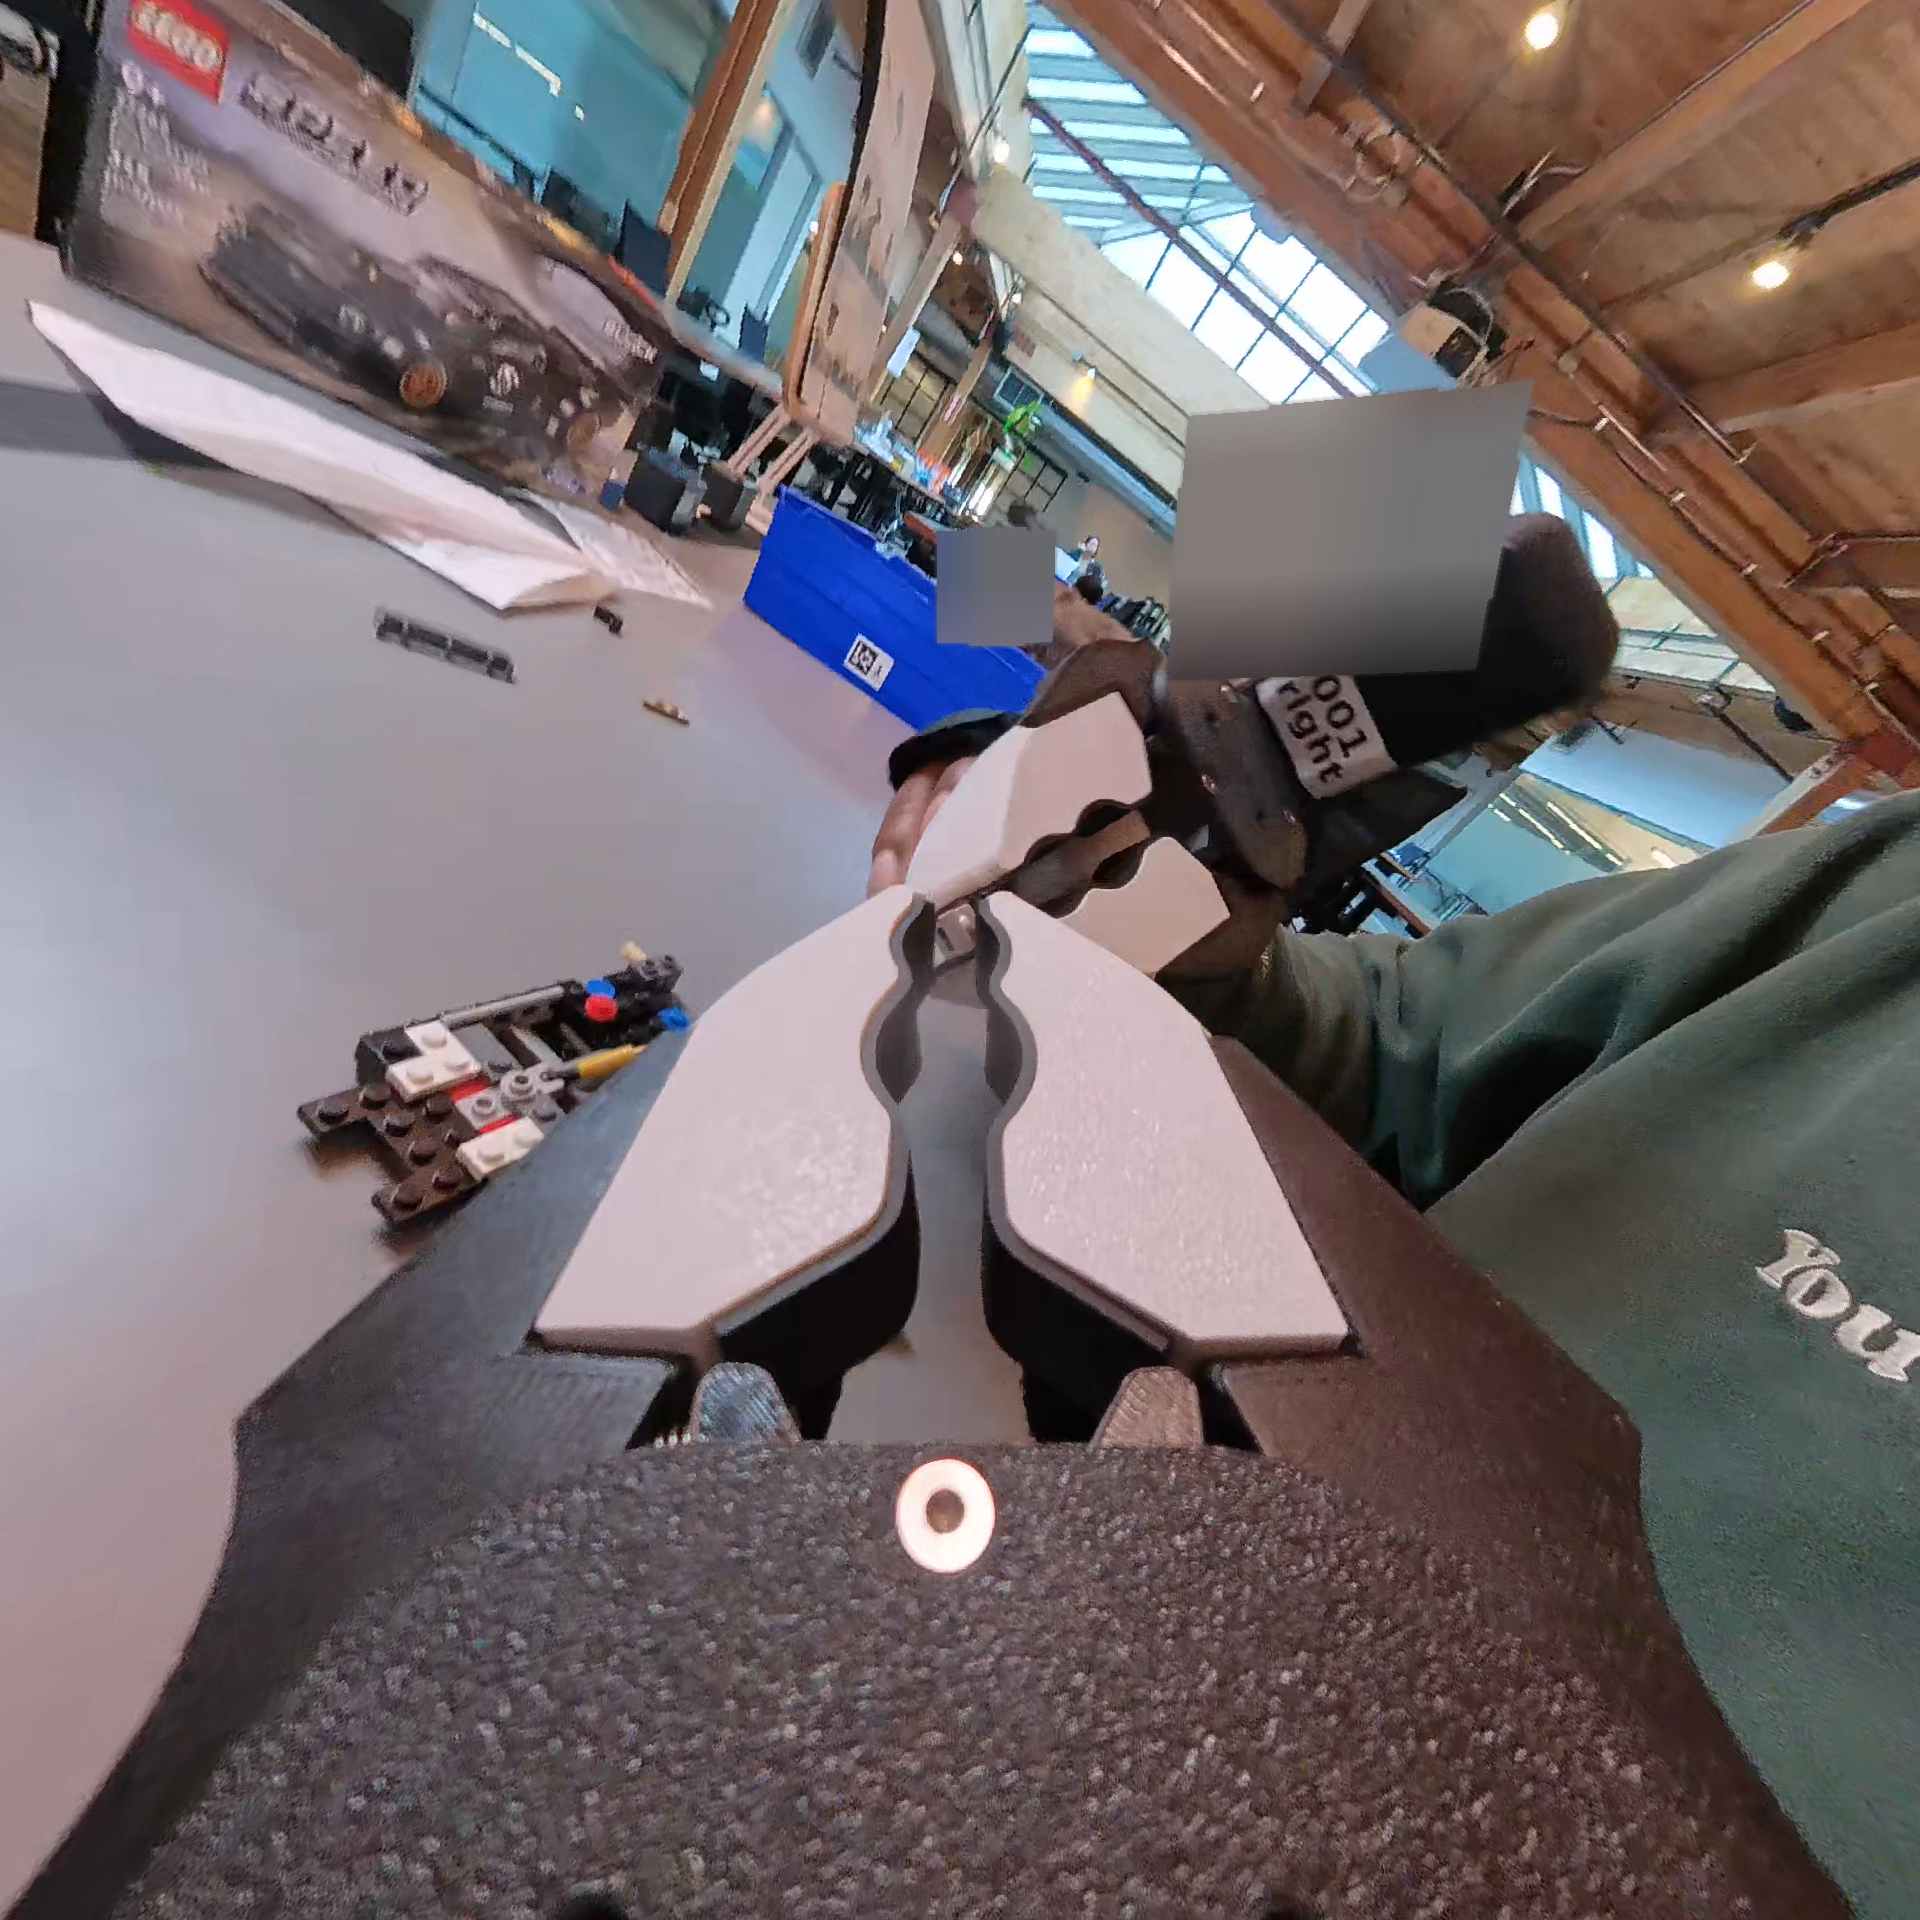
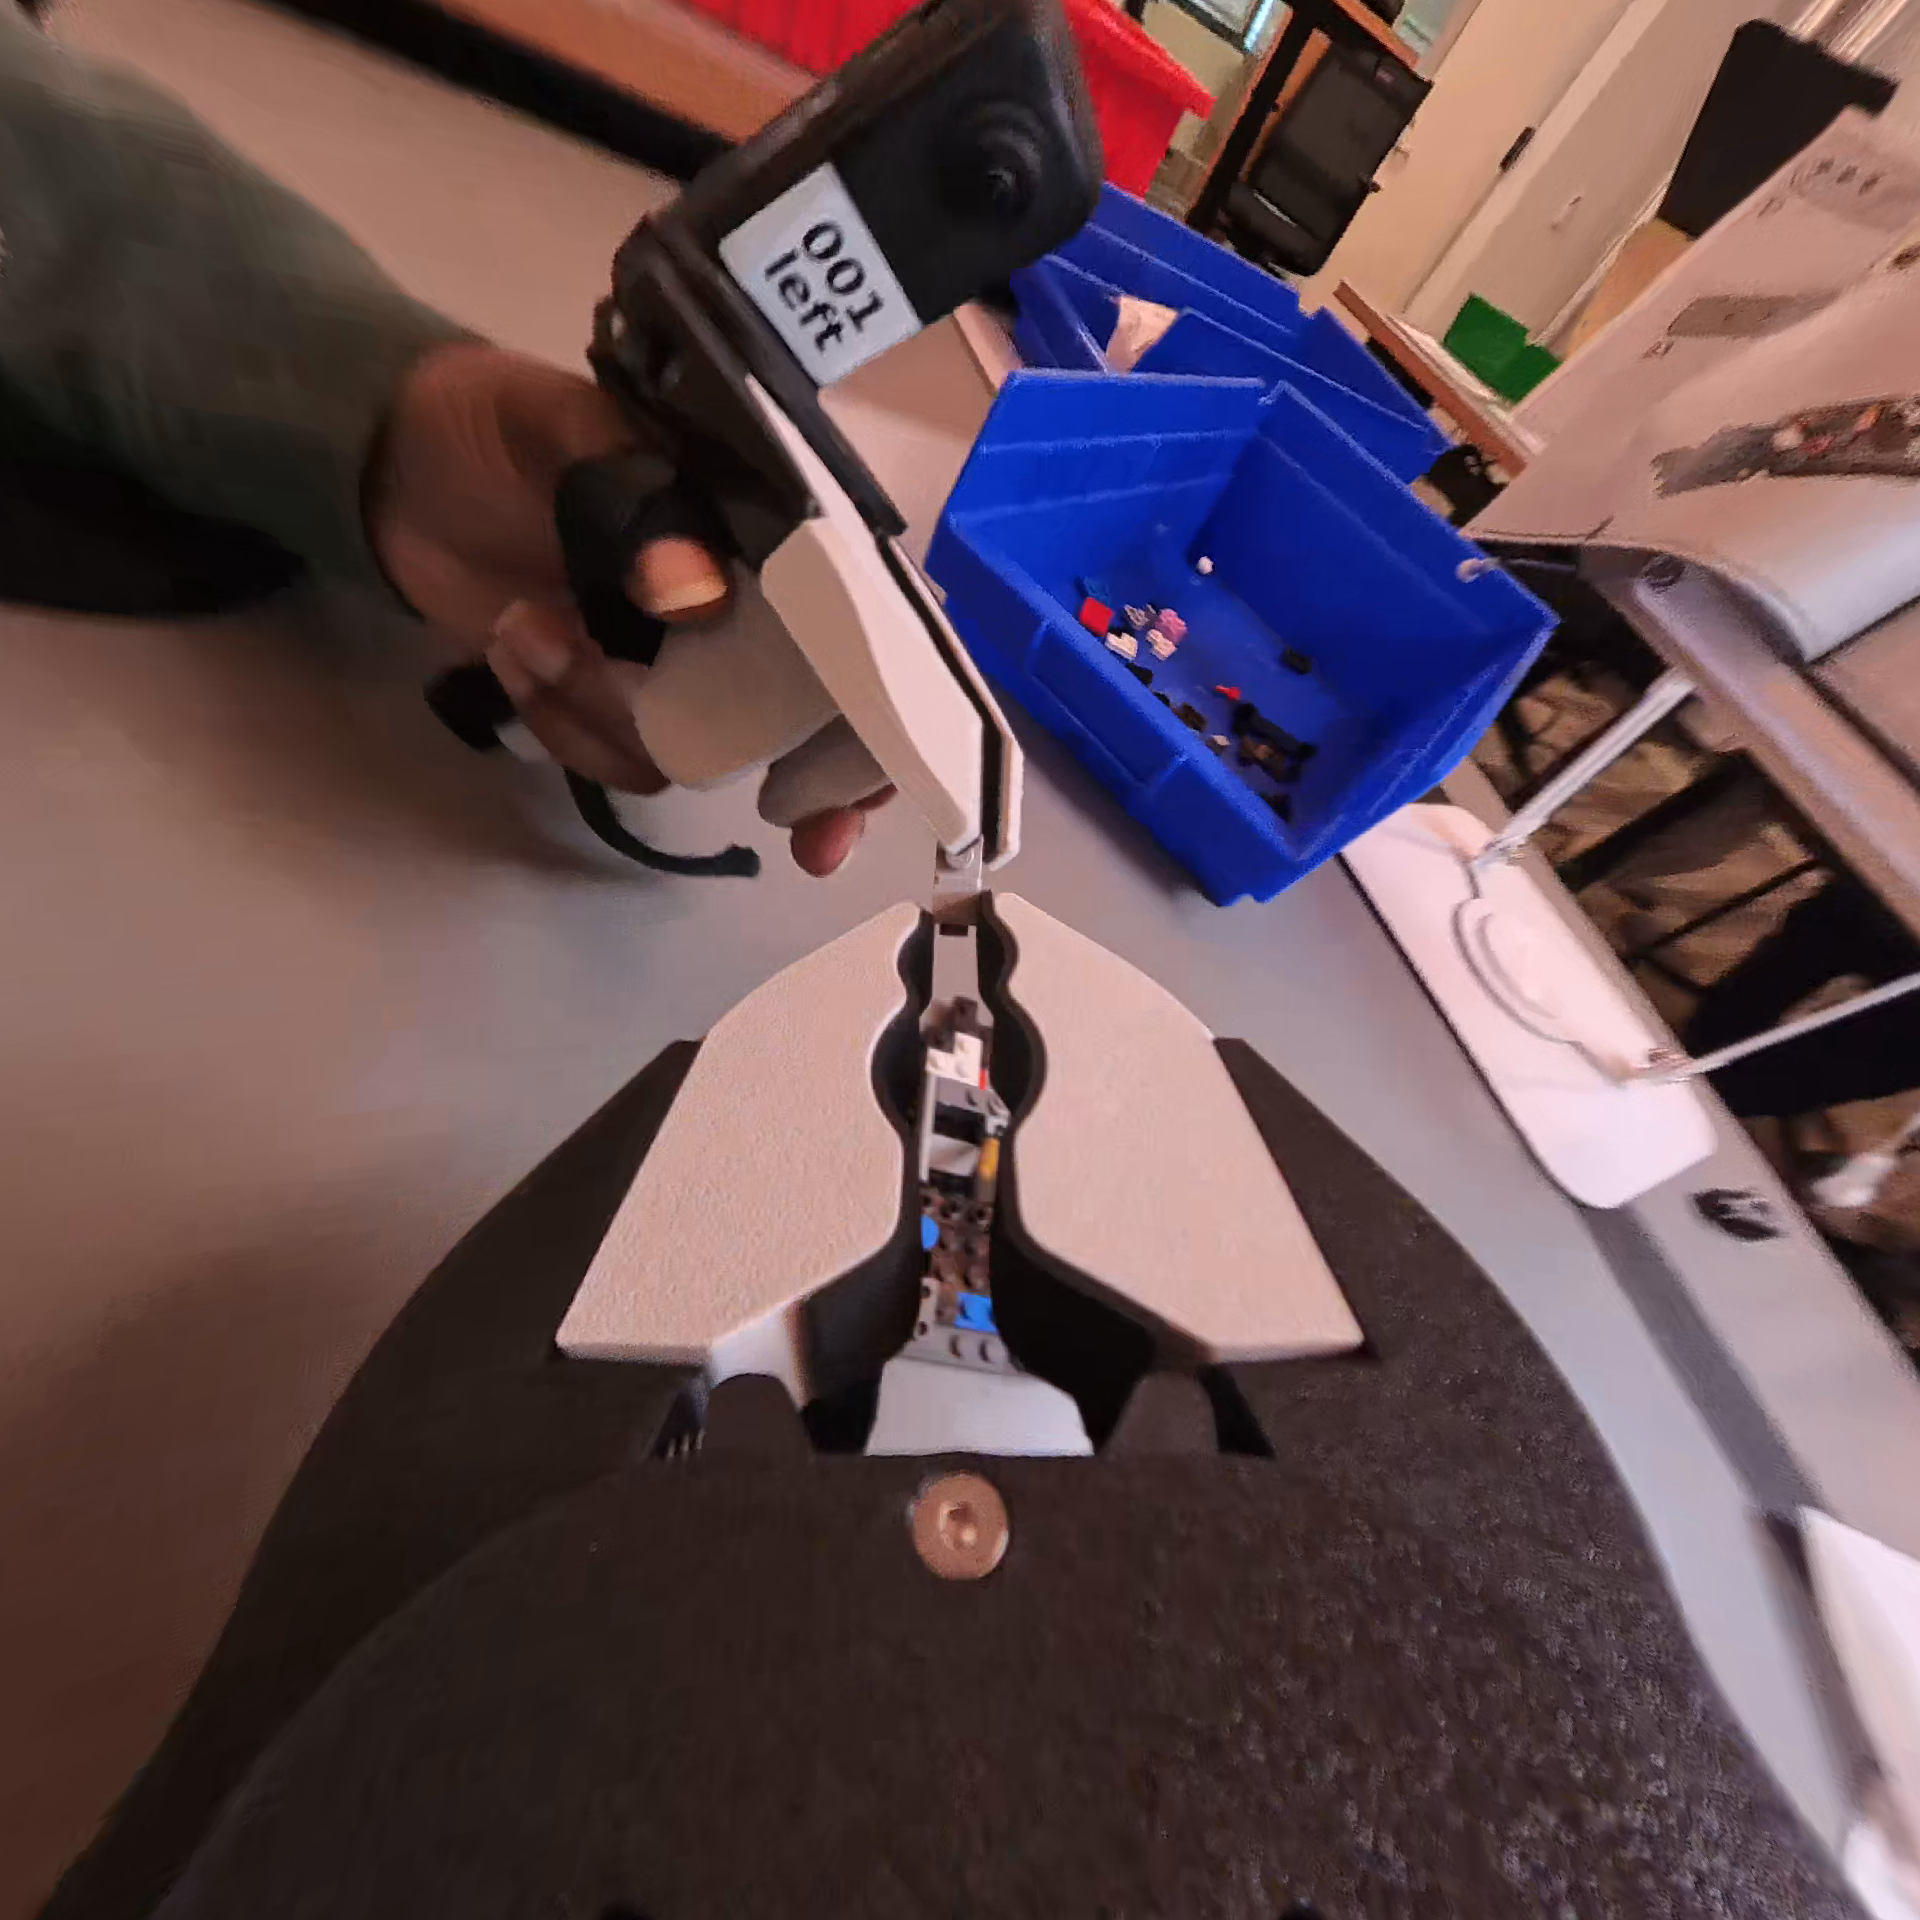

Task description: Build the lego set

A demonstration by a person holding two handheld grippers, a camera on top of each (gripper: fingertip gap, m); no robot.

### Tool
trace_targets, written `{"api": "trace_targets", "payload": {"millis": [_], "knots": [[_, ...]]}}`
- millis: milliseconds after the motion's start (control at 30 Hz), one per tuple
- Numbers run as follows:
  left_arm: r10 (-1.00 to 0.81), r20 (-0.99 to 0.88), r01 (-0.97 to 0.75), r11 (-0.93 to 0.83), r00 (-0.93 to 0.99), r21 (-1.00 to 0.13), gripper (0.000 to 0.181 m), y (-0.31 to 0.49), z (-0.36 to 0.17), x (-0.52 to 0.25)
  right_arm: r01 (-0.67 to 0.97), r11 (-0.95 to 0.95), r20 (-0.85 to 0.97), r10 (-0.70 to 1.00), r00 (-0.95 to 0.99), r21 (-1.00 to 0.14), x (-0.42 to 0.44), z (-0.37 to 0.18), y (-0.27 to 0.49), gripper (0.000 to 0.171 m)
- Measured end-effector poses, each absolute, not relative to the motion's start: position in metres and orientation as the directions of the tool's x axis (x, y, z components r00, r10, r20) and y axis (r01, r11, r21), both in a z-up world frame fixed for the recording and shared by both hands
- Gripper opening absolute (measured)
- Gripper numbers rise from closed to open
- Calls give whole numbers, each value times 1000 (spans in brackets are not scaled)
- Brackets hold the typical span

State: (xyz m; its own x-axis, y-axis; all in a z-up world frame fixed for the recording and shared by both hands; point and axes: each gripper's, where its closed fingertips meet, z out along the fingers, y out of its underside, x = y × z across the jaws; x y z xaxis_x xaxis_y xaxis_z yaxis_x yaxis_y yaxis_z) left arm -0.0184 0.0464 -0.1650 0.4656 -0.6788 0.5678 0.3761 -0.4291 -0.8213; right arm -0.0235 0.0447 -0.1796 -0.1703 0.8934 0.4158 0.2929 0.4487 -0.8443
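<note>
My left gripper (image 1: 951, 914) and my right gripper (image 2: 954, 916) meet tip to tip above the grey table. Both are shut on the same small light-grey brick piece (image 2: 956, 891), which also shows between my left fingertips (image 1: 951, 935). In the left wrist view the right gripper (image 1: 940, 888) comes in from the upper right, held by a hand in a green sleeve. In the right wrist view the left gripper (image 2: 968, 852) comes down from above. A partly built black, white and grey brick model (image 1: 488, 1070) lies on the table (image 1: 260, 831); it shows through the right fingers' gap (image 2: 961, 1143).
A blue bin (image 2: 1247, 623) holding several small loose pieces stands just beyond the grippers; it also shows in the left wrist view (image 1: 862, 613). A brick-set box (image 1: 364, 260), paper sheets (image 1: 312, 457), a long black piece (image 1: 442, 644) and a white tray (image 2: 1527, 1018) lie around. The grippers are tip to tip, or close to it.
</note>
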Motion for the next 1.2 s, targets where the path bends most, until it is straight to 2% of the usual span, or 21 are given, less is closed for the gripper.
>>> {"api": "trace_targets", "payload": {"millis": [167, 400, 633, 700, 733, 767, 833, 900, 1033, 1133, 1200], "knots": [[-644, 638, 382, -512, 421, -769, 6, 47, -172, -18, 307, 562, 540, 826, -162, -768, -23, -184, 48, 8], [-652, 618, 318, -531, 439, -785, 5, 44, -178, -16, 314, 638, 621, 766, -166, -703, -23, -186, 47, 7], [-690, 600, 359, -484, 405, -798, 5, 42, -160, -15, 239, 584, 566, 812, -143, -776, -22, -168, 45, 7], [-672, 628, 488, -427, 392, -762, 5, 48, -141, -36, 295, 584, 577, 808, -118, -756, -15, -173, 61, 7], [-667, 643, 557, -393, 375, -732, 4, 50, -129, -57, 297, 562, 560, 822, -100, -772, -11, -173, 70, 7], [-661, 620, 553, -353, 423, -755, 4, 50, -126, -74, 271, 513, 510, 856, -87, -815, -9, -168, 74, 7], [-626, 520, 439, -296, 581, -848, 4, 54, -134, -89, 216, 444, 438, 896, -80, -869, -10, -156, 72, 7], [-562, 464, 373, -277, 685, -886, 4, 63, -140, -98, 217, 436, 426, 900, -95, -873, -14, -160, 67, 7], [-283, 163, 103, -214, 945, -971, 4, 89, -152, -149, 273, 485, 468, 874, -127, -831, -17, -181, 66, 8], [-10, -110, -109, -251, 994, -962, 4, 110, -146, -206, 276, 474, 453, 881, -139, -836, -19, -183, 65, 8], [112, -196, -151, -321, 974, -935, 4, 122, -148, -236, 282, 475, 454, 880, -138, -834, -19, -185, 65, 8]]}}
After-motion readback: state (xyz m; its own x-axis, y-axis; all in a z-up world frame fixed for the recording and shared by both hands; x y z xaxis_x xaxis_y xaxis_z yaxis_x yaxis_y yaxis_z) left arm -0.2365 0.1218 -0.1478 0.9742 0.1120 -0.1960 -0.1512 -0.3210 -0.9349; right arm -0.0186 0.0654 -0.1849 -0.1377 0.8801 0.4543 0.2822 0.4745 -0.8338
